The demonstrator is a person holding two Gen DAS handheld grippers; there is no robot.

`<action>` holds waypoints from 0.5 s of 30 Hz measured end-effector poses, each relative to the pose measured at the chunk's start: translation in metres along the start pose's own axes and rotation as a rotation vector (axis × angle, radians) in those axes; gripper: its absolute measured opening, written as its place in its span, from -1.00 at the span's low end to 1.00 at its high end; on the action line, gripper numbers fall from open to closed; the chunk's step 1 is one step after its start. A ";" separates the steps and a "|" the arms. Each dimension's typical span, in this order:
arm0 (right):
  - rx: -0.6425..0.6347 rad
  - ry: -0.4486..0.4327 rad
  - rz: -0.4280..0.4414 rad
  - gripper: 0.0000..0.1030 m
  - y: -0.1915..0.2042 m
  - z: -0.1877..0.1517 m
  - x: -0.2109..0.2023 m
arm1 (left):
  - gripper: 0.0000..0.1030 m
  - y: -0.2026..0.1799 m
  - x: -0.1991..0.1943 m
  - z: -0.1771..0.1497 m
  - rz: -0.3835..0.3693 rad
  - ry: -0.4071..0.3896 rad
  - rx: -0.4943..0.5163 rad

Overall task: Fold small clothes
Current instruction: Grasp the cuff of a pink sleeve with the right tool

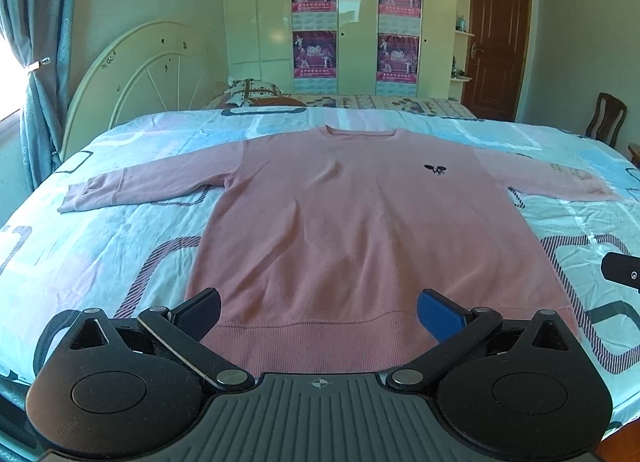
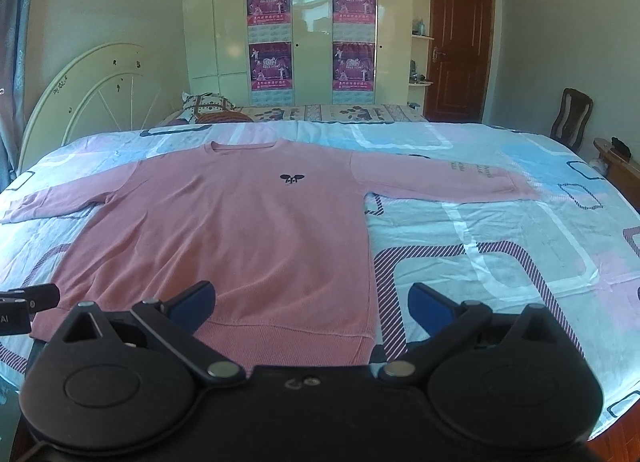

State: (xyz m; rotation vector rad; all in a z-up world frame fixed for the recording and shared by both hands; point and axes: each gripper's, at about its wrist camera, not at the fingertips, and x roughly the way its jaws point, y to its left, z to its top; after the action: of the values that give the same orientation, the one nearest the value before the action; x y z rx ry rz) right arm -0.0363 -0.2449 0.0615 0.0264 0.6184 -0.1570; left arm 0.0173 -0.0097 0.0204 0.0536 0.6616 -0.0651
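Note:
A pink long-sleeved sweater (image 1: 352, 222) (image 2: 224, 230) lies flat and face up on the bed, both sleeves spread out, neck toward the far side, with a small dark emblem (image 1: 436, 170) on its chest. My left gripper (image 1: 318, 314) is open and hovers over the middle of the hem, nothing between its fingers. My right gripper (image 2: 312, 310) is open too, above the hem's right corner, its left finger over the fabric and its right finger over the bedsheet. A bit of the right gripper (image 1: 620, 272) shows at the left wrist view's right edge.
The bed carries a pastel patterned sheet (image 1: 100, 242) (image 2: 500, 242) with a cream headboard (image 1: 132, 82) on the left. A pillow (image 1: 252, 90) and a second bed lie behind. Wardrobes (image 2: 296, 22), a brown door (image 2: 460, 46) and a wooden chair (image 2: 572, 118) stand beyond.

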 end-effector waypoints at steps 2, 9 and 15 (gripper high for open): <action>0.005 -0.013 -0.015 0.99 -0.004 0.007 0.005 | 1.00 -0.003 0.008 0.009 0.001 -0.011 0.021; 0.023 -0.056 -0.079 0.99 -0.035 0.042 0.042 | 1.00 -0.014 0.039 0.052 -0.008 -0.112 -0.019; 0.102 -0.092 -0.115 0.99 -0.085 0.073 0.091 | 1.00 -0.046 0.093 0.089 -0.063 -0.067 0.013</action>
State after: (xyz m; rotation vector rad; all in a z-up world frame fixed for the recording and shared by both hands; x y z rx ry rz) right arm 0.0653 -0.3471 0.0702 0.0820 0.5199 -0.2991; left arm 0.1415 -0.0664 0.0319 0.0433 0.5962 -0.1313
